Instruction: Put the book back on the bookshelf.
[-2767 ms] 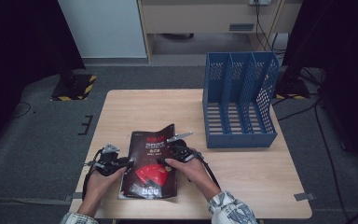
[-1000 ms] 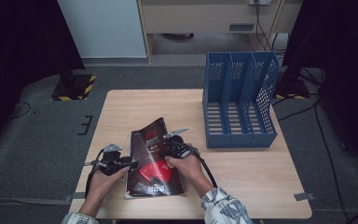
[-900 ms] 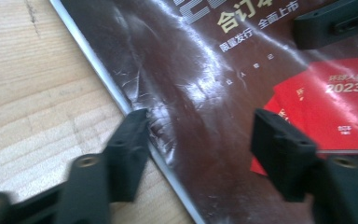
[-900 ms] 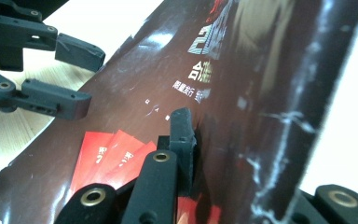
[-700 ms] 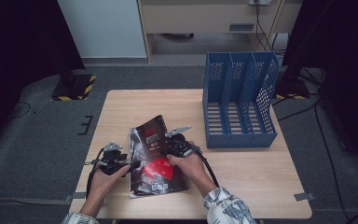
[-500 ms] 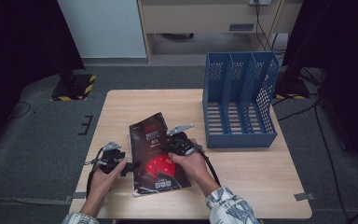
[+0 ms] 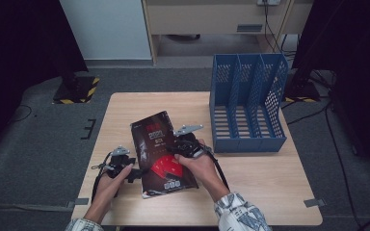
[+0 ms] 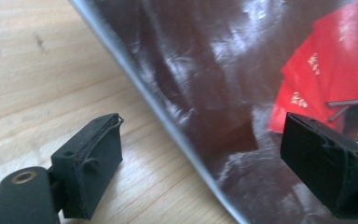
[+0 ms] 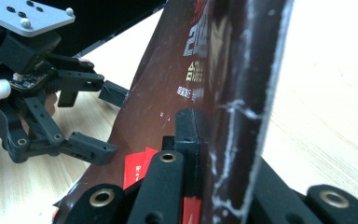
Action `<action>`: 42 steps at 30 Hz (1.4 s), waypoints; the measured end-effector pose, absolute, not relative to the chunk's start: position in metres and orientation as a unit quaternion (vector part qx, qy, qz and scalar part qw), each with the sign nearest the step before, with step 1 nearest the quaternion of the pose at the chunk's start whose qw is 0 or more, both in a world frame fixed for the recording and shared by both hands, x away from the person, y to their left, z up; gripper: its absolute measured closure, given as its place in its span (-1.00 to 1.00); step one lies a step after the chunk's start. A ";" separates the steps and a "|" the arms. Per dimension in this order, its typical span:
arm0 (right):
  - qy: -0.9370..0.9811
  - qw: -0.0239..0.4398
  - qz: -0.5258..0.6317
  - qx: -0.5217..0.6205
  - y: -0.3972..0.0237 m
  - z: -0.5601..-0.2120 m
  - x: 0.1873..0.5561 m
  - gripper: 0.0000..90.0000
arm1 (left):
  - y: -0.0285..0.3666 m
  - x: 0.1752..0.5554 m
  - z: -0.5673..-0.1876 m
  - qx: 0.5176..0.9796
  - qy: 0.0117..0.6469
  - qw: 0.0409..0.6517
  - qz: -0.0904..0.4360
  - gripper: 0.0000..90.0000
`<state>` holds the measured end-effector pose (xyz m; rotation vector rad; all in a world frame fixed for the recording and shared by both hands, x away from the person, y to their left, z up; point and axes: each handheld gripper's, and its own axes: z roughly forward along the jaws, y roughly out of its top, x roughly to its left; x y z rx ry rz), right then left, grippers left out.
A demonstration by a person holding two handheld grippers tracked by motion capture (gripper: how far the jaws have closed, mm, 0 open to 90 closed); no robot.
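Glossy cover: from the high view I saw the dark magazine (image 7: 164,154), red fan printed on it, over the pale wooden table (image 7: 270,178), its right edge raised.
Organizer: a perforated blue file rack (image 7: 248,103) stood just beyond my right hand.
Left gripper view: my left gripper (image 8: 200,163) had just been opening; its jaws straddled the magazine's edge (image 8: 205,93) without pressing it.
Right gripper view: my right gripper (image 9: 205,154) was clamped on the creased spine (image 9: 233,102).
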<state>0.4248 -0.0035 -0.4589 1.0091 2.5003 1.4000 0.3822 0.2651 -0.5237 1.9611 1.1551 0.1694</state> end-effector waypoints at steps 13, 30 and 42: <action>0.817 0.055 0.479 0.317 -0.005 -0.446 0.425 0.93 | 0.254 0.385 -0.528 0.780 0.455 0.429 0.016 -0.49; 0.822 0.076 0.485 0.289 -0.008 -0.447 0.428 0.93 | 0.270 0.387 -0.516 0.758 0.470 0.453 0.016 0.86; 0.819 0.092 0.495 0.276 -0.012 -0.436 0.430 0.83 | 0.273 0.385 -0.497 0.772 0.445 0.449 0.072 0.94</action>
